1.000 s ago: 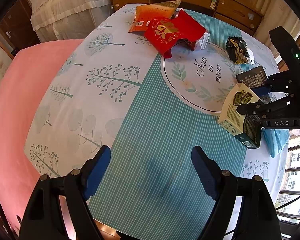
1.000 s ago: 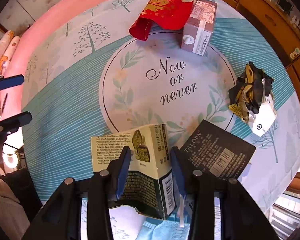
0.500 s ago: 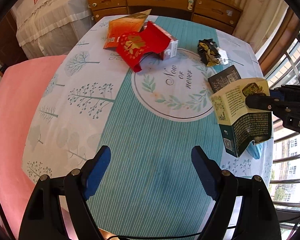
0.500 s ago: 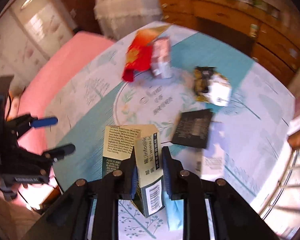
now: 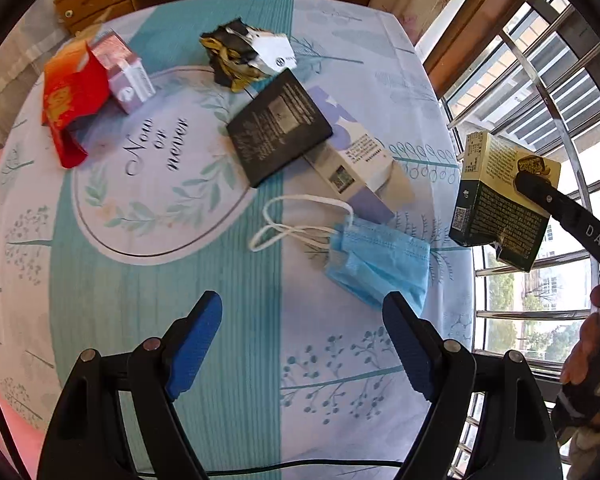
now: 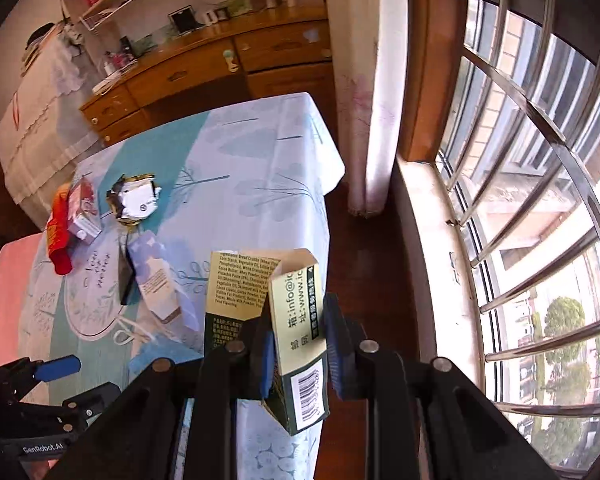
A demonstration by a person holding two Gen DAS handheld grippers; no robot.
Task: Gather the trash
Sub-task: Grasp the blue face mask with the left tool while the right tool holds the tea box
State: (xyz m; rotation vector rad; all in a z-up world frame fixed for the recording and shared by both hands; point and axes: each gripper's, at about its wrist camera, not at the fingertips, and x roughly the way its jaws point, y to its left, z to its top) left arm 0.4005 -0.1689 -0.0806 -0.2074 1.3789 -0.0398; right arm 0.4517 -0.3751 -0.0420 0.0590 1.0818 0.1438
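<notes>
my right gripper (image 6: 296, 354) is pinching the green and cream carton (image 6: 296, 332) by its narrow side, lifted clear past the table (image 5: 340, 380) edge toward the window, probably heading for a bin i can't see. left gripper (image 5: 302, 340) has its jaws spread wide and empty, hovering near the blue face mask (image 5: 376, 262), likely my next grab. black packet (image 5: 278, 132) lies on the lilac box (image 5: 356, 164).
</notes>
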